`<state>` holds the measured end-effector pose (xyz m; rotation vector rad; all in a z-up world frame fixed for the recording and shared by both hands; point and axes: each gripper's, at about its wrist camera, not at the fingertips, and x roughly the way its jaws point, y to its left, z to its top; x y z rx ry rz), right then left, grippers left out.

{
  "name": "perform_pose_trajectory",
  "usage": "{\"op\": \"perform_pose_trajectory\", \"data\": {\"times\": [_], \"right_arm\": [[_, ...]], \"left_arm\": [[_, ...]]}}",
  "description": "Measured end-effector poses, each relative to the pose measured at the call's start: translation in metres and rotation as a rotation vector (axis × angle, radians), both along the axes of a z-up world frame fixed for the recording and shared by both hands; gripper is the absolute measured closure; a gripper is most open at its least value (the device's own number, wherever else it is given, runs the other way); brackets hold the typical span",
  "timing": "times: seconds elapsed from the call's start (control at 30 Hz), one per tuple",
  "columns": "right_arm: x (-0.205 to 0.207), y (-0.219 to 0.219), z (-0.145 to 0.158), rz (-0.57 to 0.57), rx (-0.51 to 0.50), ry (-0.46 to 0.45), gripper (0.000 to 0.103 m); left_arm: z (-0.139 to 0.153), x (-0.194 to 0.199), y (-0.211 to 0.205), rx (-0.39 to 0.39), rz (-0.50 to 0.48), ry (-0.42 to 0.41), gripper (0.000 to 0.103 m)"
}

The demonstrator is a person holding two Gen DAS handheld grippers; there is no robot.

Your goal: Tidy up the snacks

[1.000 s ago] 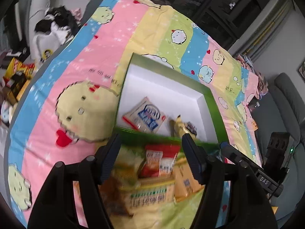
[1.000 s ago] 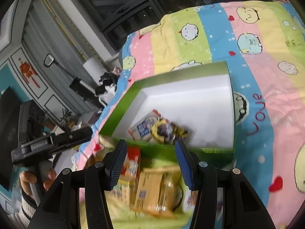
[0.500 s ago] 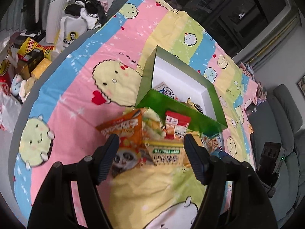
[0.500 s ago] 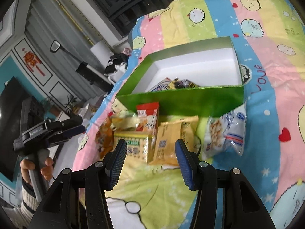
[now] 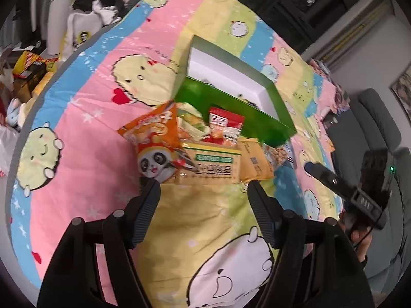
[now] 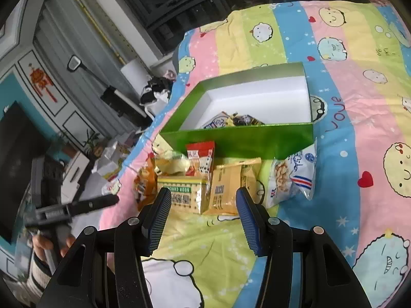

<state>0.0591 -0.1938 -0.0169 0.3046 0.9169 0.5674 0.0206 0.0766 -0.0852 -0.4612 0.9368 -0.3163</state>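
Both tongs, left (image 5: 203,200) and right (image 6: 203,205), now stand farther back from the green box (image 6: 239,138) than a second ago, jaws wide apart and empty. The box on the cartoon bedspread (image 6: 359,118) holds only a few packets (image 6: 231,122). The remaining snacks lie heaped just before its near wall: panda bag (image 5: 154,141), red packet (image 6: 200,157), cracker pack (image 6: 182,195), yellow packet (image 6: 226,184), peanut bag (image 6: 292,177). The pull-back suggests a fresh pick is being chosen; most sorting remains.
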Motion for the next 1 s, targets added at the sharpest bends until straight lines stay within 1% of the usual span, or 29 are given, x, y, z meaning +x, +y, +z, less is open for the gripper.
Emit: {"op": "perform_pose_trajectory", "data": {"times": [0.13,0.27,0.43,0.53,0.7,0.87,1.0], "right_arm": [[0.005,0.001,-0.002,-0.013,0.012,0.006,0.05],[0.011,0.008,-0.007,0.001,0.022,0.017,0.05],[0.027,0.018,-0.018,0.016,0.026,0.039,0.05],[0.037,0.02,-0.025,0.014,0.041,0.051,0.05],[0.054,0.021,-0.036,0.009,0.083,0.084,0.05],[0.068,0.024,-0.043,0.018,0.11,0.104,0.05],[0.083,0.031,-0.044,0.042,0.127,0.124,0.05]], "left_arm": [[-0.004,0.003,-0.012,0.014,-0.04,-0.008,0.033],[-0.005,0.015,-0.027,0.004,-0.075,-0.012,0.033],[-0.003,0.038,-0.049,0.048,-0.124,-0.048,0.033],[-0.009,0.058,-0.056,0.071,-0.143,-0.033,0.033],[-0.019,0.087,-0.072,0.09,-0.201,-0.012,0.034],[-0.027,0.11,-0.085,0.105,-0.236,0.017,0.034],[-0.028,0.121,-0.091,0.16,-0.256,0.027,0.034]]}}
